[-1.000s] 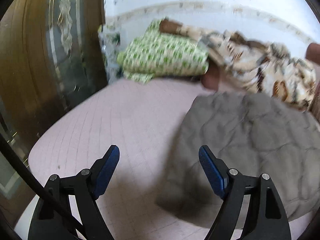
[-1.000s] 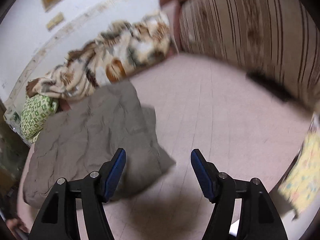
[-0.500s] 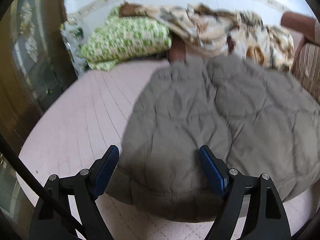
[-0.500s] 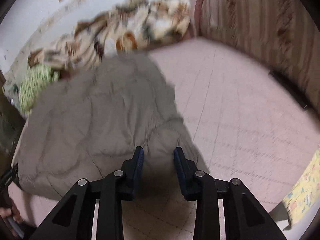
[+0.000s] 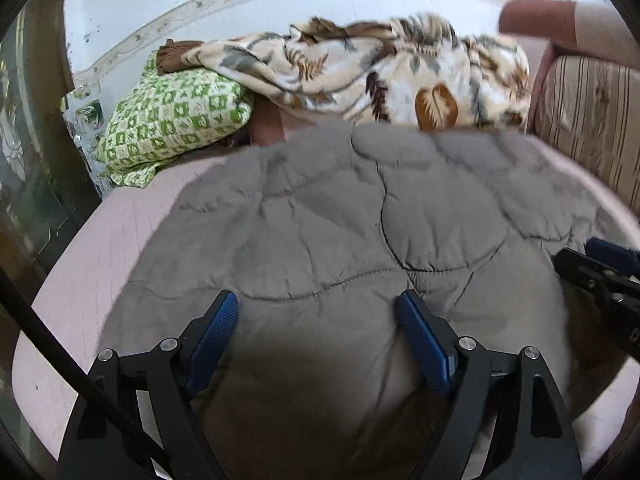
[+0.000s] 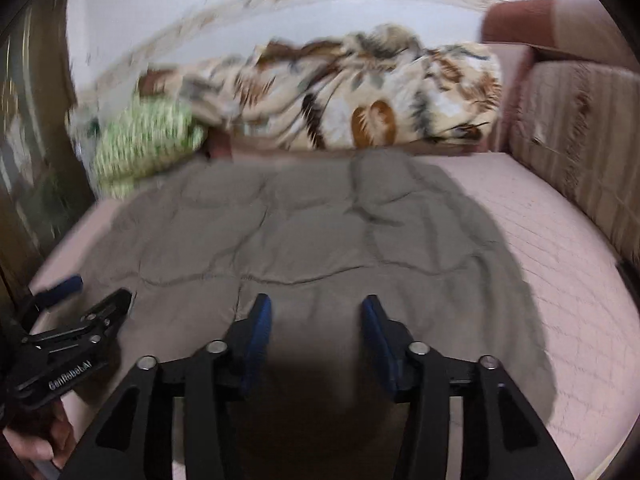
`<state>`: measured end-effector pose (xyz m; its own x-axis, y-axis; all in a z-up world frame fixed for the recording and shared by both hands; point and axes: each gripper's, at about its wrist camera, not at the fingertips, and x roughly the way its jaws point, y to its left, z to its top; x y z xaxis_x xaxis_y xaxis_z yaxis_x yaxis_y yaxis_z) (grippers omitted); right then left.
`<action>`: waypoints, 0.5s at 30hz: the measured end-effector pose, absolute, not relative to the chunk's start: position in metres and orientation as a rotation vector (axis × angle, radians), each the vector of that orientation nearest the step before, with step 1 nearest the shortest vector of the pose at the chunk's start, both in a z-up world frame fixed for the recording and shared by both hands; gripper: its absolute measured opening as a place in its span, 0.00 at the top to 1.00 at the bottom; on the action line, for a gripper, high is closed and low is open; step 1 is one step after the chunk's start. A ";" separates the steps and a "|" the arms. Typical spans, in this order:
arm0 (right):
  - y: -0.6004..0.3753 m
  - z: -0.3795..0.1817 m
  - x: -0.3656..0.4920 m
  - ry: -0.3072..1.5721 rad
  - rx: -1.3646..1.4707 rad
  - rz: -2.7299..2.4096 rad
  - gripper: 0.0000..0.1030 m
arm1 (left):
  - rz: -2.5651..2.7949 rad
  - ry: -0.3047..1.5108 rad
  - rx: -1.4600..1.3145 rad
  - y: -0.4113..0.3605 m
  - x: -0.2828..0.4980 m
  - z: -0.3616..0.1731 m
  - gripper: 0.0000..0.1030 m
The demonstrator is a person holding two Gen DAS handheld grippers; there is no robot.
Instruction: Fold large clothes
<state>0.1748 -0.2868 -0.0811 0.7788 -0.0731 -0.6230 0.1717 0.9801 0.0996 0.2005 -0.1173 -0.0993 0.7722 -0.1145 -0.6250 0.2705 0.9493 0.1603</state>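
grey quilted garment (image 5: 340, 220) lies puffy under both hand-held grippers, left spread, right opening, gripping nothing.

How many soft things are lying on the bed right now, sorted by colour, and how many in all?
Grey: 1, the quilted grey garment spread on the pink bed sheet.
Green and white: 1, the checked pillow.
Cream and brown: 1, the leaf-print blanket bunched along the wall.
Total: 3.
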 end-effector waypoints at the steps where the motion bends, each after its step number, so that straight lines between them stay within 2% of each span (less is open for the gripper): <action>1: -0.282 -0.088 0.182 0.682 0.131 -0.137 0.45 | -0.215 0.671 0.240 -0.116 0.204 -0.104 0.21; 9: -0.279 -0.112 0.191 0.755 0.080 -0.147 0.43 | -0.221 0.676 0.237 -0.119 0.208 -0.111 0.21; 15: -0.281 -0.087 0.179 0.639 0.150 -0.135 0.43 | -0.230 0.644 0.161 -0.109 0.210 -0.093 0.21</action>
<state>0.1795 -0.2814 -0.0868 0.7946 -0.0789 -0.6020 0.1709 0.9805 0.0971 0.2103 -0.1089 -0.0928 0.7756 -0.1618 -0.6101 0.2610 0.9623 0.0767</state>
